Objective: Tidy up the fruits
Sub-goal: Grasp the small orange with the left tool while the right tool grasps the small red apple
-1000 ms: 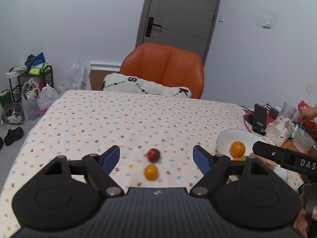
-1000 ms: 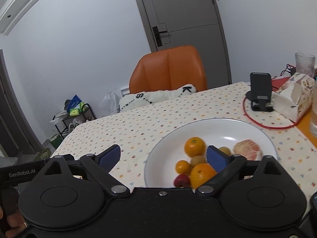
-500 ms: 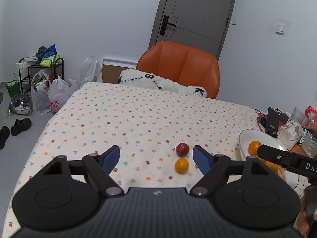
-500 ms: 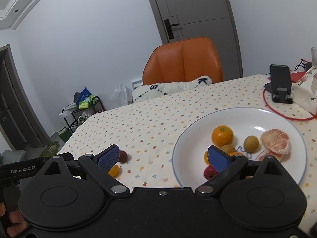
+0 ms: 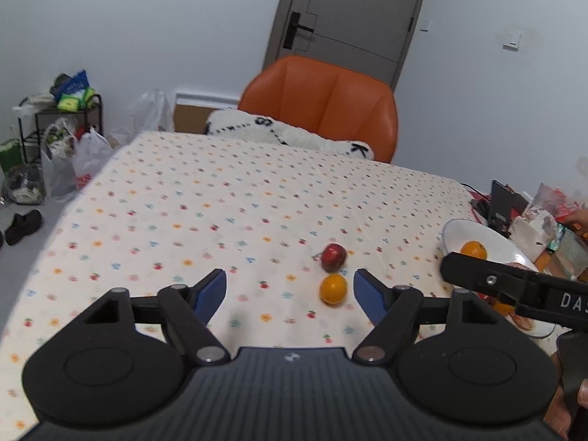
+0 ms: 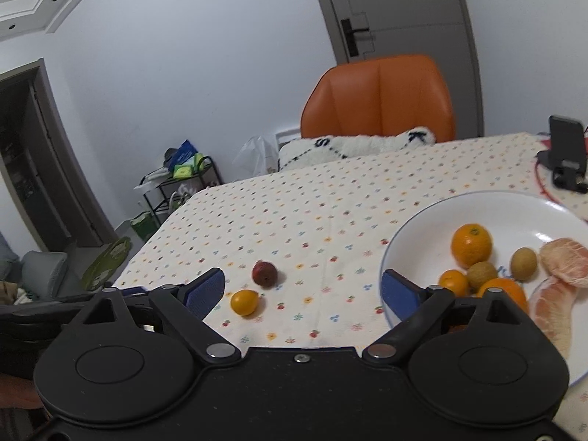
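Note:
A small orange fruit (image 5: 333, 288) and a dark red fruit (image 5: 333, 256) lie loose on the flowered tablecloth (image 5: 228, 205), just ahead of my left gripper (image 5: 290, 294), which is open and empty. In the right wrist view the same orange fruit (image 6: 244, 302) and red fruit (image 6: 264, 273) sit left of centre. My right gripper (image 6: 303, 288) is open and empty too. A white plate (image 6: 411, 228) on the right holds an orange (image 6: 472, 244), smaller fruits and peeled citrus segments (image 6: 564, 261). The right gripper's body (image 5: 514, 286) crosses in front of the plate (image 5: 455, 228).
An orange chair (image 5: 323, 106) with a white cushion (image 5: 290, 134) stands at the table's far edge. A phone on a stand (image 6: 566, 154), a red cable and packets crowd the right side. A rack and bags (image 5: 55, 154) stand on the floor to the left.
The right wrist view has swung left, bringing the two loose fruits into sight and pushing the plate to the right. The left gripper shifted slightly; both grippers stayed open.

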